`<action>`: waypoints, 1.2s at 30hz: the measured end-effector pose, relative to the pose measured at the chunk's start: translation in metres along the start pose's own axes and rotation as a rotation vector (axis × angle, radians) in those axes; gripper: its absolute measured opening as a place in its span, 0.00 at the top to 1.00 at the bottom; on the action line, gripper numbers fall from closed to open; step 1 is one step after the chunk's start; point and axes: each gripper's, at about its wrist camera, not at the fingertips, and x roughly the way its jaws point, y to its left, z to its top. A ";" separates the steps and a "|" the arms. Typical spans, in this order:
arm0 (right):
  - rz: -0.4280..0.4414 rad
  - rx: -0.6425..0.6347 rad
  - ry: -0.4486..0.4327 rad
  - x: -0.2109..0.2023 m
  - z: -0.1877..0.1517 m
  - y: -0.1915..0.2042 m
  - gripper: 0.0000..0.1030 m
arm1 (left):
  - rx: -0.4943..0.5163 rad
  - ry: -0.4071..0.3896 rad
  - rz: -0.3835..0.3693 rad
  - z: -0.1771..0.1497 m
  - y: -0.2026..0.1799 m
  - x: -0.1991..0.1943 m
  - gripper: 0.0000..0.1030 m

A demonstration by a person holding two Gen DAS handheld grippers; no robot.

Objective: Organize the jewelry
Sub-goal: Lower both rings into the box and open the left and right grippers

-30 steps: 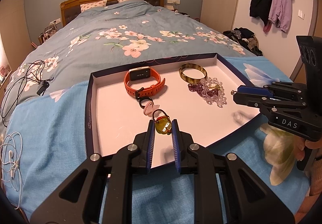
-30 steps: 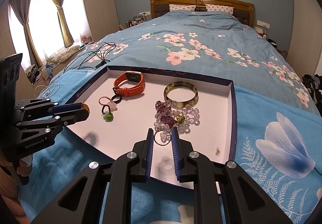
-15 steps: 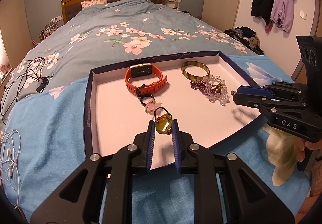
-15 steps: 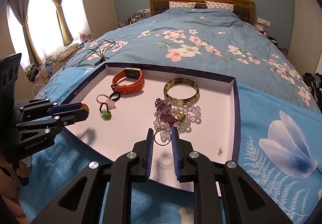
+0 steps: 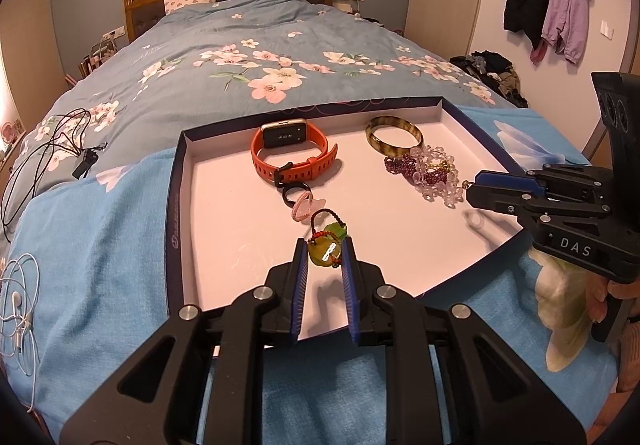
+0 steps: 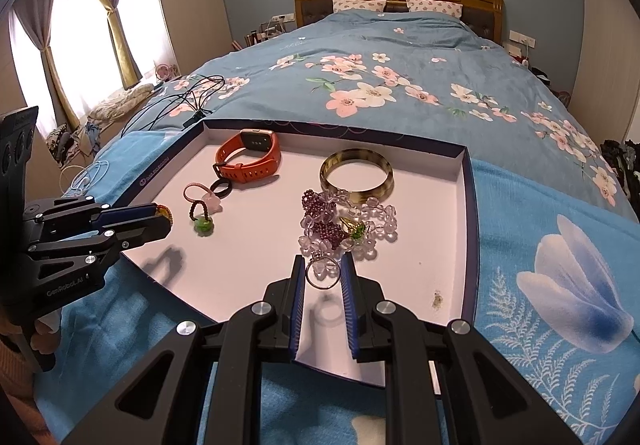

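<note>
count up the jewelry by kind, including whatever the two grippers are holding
watch: 1
bangle: 1
rings: 2, black ring lying loose, silver ring in right gripper
charm loops: 2, pink loop, dark beaded loop
pendant in left gripper: 1
bead heap: 1, strands too tangled to count
total: 8

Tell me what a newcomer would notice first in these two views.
Both grippers hold jewelry above the white tray on the bed: the left gripper pinches a green pendant, the right gripper a thin silver ring. Behind them, at the tray's far side, lie an orange smartwatch and a brown bangle.
</note>
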 end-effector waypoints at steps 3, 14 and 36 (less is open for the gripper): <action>-0.001 0.000 0.003 0.002 0.000 0.000 0.84 | -0.001 0.003 0.002 0.000 0.000 0.002 0.83; 0.000 0.000 0.010 0.004 -0.001 0.001 0.84 | -0.005 0.011 0.004 0.000 0.001 0.005 0.83; -0.008 0.006 0.027 0.010 -0.004 -0.001 0.84 | -0.014 0.034 0.013 -0.003 0.003 0.012 0.83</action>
